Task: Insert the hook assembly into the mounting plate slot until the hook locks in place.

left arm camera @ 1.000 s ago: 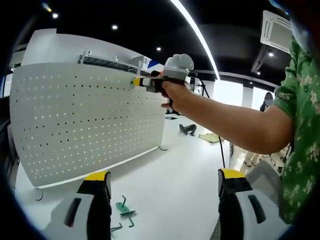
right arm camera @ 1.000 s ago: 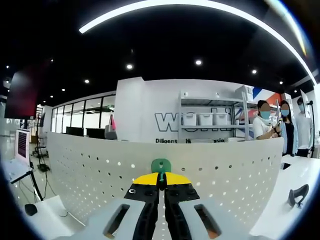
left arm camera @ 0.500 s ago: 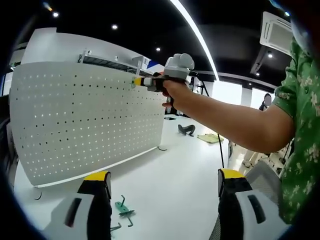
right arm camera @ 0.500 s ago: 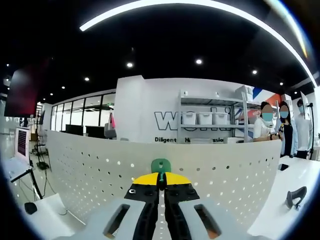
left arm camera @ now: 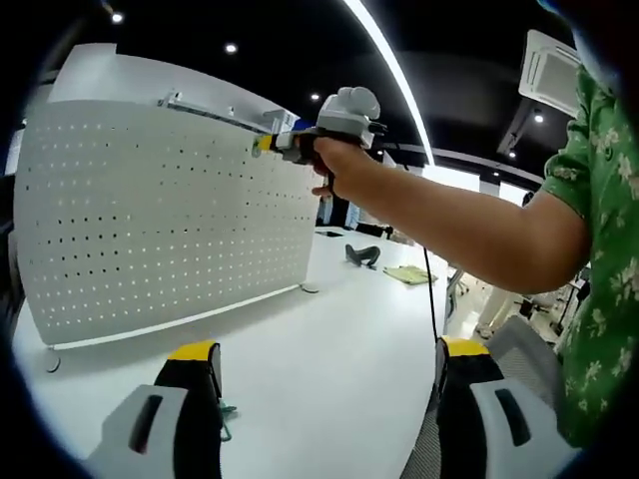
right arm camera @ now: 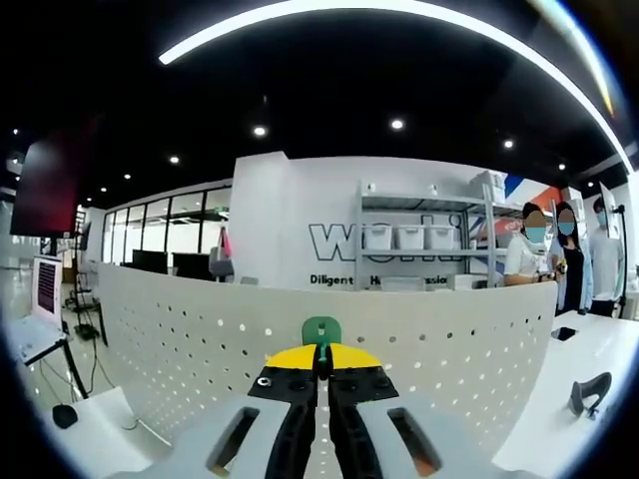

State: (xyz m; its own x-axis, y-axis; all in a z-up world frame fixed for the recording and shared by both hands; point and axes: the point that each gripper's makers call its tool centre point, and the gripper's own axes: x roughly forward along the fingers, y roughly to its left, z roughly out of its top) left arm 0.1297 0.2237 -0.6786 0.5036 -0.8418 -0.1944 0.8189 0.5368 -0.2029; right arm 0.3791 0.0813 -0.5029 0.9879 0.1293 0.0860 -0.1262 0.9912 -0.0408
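Misalignment risk at the pegboard's top edge
Right gripper (right arm camera: 321, 361), jaws clamped on green hook (right arm camera: 321, 330), presses it at pegboard (right arm camera: 399, 339) 12 o'clock; tilt could stop locking; left gripper (left arm camera: 324, 384) gapes idle

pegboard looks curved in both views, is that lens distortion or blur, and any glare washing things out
Left gripper view: the pegboard bows from fisheye distortion, its holes crisp, not blurred; the ceiling light strip is blown out white. Right gripper view: the board's top edge arcs the same way; the green hook in the shut right gripper is sharp, and the curved ceiling light glares.
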